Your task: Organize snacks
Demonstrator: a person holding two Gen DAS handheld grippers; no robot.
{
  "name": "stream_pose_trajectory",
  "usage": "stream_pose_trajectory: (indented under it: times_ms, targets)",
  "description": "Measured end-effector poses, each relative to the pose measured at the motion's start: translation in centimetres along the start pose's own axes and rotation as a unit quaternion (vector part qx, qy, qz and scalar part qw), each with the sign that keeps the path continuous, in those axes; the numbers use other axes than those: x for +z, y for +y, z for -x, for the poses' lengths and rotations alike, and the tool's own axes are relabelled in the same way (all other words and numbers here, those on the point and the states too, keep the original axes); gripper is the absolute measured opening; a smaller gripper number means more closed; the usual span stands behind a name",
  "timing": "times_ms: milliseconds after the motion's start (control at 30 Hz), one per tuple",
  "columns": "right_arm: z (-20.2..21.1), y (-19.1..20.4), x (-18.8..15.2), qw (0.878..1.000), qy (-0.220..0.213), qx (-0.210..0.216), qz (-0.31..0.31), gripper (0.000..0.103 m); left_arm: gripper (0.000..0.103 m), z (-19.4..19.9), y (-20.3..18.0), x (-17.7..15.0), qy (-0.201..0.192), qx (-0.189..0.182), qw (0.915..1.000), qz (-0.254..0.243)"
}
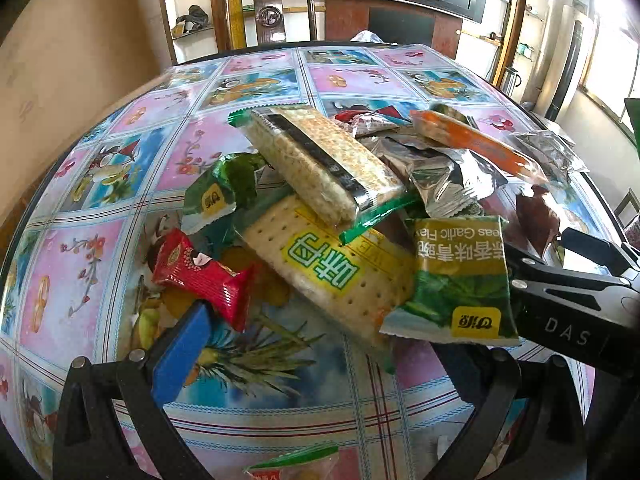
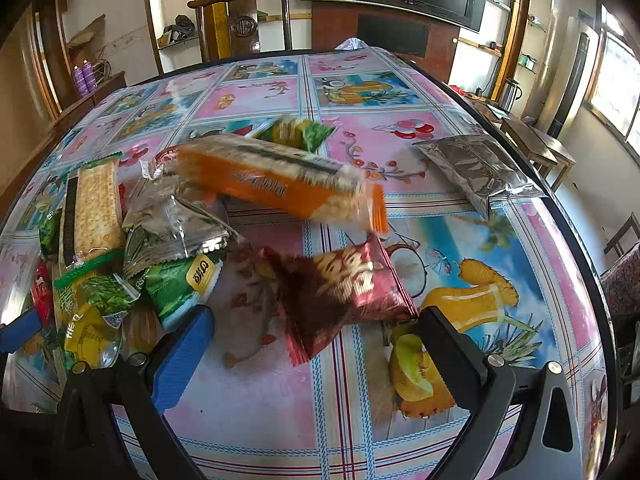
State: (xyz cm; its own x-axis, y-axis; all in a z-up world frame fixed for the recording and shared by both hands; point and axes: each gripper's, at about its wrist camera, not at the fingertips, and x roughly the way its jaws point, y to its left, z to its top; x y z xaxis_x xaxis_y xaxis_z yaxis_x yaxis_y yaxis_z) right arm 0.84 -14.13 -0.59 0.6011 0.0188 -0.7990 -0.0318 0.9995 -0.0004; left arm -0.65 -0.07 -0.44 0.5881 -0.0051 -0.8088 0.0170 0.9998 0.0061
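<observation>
Left wrist view looks over a heap of snacks (image 1: pixel 340 200) on a round table (image 1: pixel 120 160) with a fruit-print cloth. The left gripper (image 1: pixel 332 344) hangs low over the near edge of the heap with its fingers spread wide; the blue left pad (image 1: pixel 180 356) sits just under a red packet (image 1: pixel 200 276), and the other finger is hidden behind a green pea packet (image 1: pixel 460 280). Between them lies a flat cracker pack (image 1: pixel 332 272), with a long cracker sleeve (image 1: pixel 320 160) tilted across it. An orange pack (image 1: pixel 476 140) lies on the far right of the heap, over crumpled silver wrappers (image 1: pixel 436 184).

From the right wrist view, the right gripper (image 2: pixel 316 328) is also wide apart, holding nothing. A maroon packet (image 2: pixel 344 288) lies between its fingers, its near right corner touching or nearly touching the black finger (image 2: pixel 444 344). The orange pack (image 2: pixel 280 184) is blurred, farther off. A silver packet (image 2: pixel 476 168) lies alone at far right, well apart from the heap.
</observation>
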Motion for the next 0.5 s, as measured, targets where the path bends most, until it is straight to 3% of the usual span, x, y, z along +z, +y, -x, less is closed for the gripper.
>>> stream_pose_trajectory:
  times_ms: [500]
  targets:
    - [-0.01, 0.02, -0.04, 1.0, 0.0, 0.0, 0.0, 0.102, 0.103, -0.16, -0.14, 0.36, -0.001, 0.001, 1.0, 0.0]
